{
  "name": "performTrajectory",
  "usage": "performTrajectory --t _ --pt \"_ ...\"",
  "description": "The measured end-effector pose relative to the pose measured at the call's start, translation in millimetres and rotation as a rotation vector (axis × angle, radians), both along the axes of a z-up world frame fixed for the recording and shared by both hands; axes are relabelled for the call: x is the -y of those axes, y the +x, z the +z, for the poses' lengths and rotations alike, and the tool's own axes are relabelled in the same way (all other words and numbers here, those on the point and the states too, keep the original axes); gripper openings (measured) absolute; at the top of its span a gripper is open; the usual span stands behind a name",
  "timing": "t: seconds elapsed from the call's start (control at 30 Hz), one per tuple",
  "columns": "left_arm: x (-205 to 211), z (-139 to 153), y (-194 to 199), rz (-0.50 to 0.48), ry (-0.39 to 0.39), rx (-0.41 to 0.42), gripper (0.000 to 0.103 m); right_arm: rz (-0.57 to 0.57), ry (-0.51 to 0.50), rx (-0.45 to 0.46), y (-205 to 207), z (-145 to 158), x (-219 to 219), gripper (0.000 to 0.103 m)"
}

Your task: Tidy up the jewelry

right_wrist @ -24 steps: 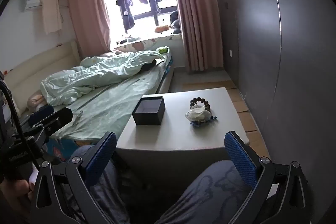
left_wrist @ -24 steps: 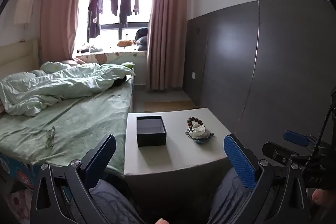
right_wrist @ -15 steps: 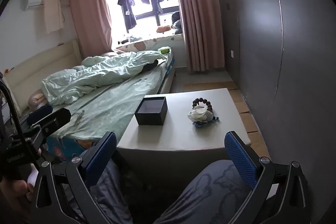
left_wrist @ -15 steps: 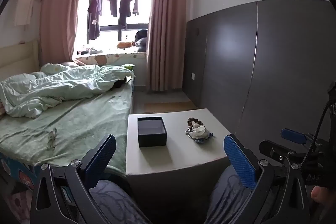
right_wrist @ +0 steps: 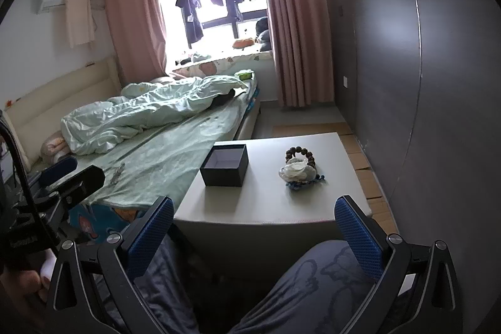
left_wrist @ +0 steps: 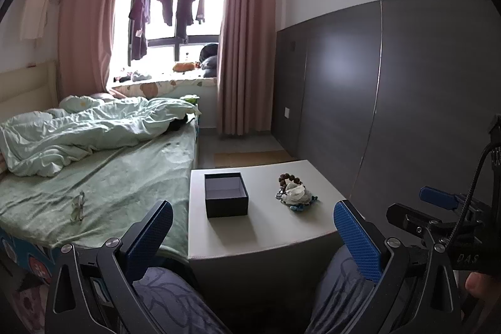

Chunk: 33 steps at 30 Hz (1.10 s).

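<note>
Muted greens, pinks and greys, with dark blue accents

A dark navy square cardboard box (left_wrist: 226,198) with a paler lilac inside sits on the pale grey tabletop (left_wrist: 266,233); the brown-beaded bracelet (right_wrist: 300,153) tops a white-and-blue jewellery heap (right_wrist: 299,174); mint-green crumpled duvet (left_wrist: 87,130), dusty-pink pleated curtains (left_wrist: 247,52), charcoal wall panels (left_wrist: 391,89), blue textured gripper pads (right_wrist: 357,232).

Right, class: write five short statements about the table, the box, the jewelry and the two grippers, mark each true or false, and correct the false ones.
1. The dark box on the table is open and empty. True.
2. The jewelry pile lies inside the box. False: it lies on the table, apart from the box.
3. The left gripper is open and holds nothing. True.
4. The right gripper is shut on the brown bead bracelet. False: it is open and empty, and the bracelet lies in the pile.
5. A lid covers the box. False: no lid on it.
</note>
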<state>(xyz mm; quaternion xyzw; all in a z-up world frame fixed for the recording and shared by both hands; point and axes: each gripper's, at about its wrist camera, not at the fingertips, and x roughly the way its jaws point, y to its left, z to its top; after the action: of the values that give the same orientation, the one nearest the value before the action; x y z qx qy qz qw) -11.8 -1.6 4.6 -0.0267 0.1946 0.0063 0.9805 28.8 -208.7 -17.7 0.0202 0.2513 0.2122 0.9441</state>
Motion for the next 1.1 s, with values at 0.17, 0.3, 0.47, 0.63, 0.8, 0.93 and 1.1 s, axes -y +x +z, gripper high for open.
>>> performTrajectory --t 0.17,0.3,0.47,0.63,0.8,0.93,1.1 --pt "-1.4 -0.3 0.5 0.003 -0.003 0.000 0.103 -0.008 0.003 0.001 -0.8 0.0 3.6 0.103" --pt "-3.3 -2.4 0.9 0.004 -0.007 -0.003 0.103 -0.010 0.002 0.002 -1.3 0.6 4.3 0.103" --pt "-4.1 -3.8 1.7 0.008 -0.010 -0.005 0.103 -0.009 0.001 0.002 -0.3 0.6 5.4 0.103" --pt "-5.5 -4.3 0.8 0.006 -0.013 -0.007 0.103 -0.011 0.000 0.002 -0.2 1.3 5.1 0.103" --pt "-9.0 -5.0 -2.4 0.009 -0.022 -0.008 0.103 -0.011 -0.005 0.002 -0.7 3.0 5.7 0.103" --pt "-7.8 -7.1 -5.3 0.002 -0.017 -0.016 0.103 -0.016 0.000 -0.004 -1.5 1.5 8.5 0.103" --pt "-5.7 -6.5 -6.4 0.005 -0.013 -0.011 0.103 -0.015 -0.012 0.004 1.4 0.8 8.0 0.103"
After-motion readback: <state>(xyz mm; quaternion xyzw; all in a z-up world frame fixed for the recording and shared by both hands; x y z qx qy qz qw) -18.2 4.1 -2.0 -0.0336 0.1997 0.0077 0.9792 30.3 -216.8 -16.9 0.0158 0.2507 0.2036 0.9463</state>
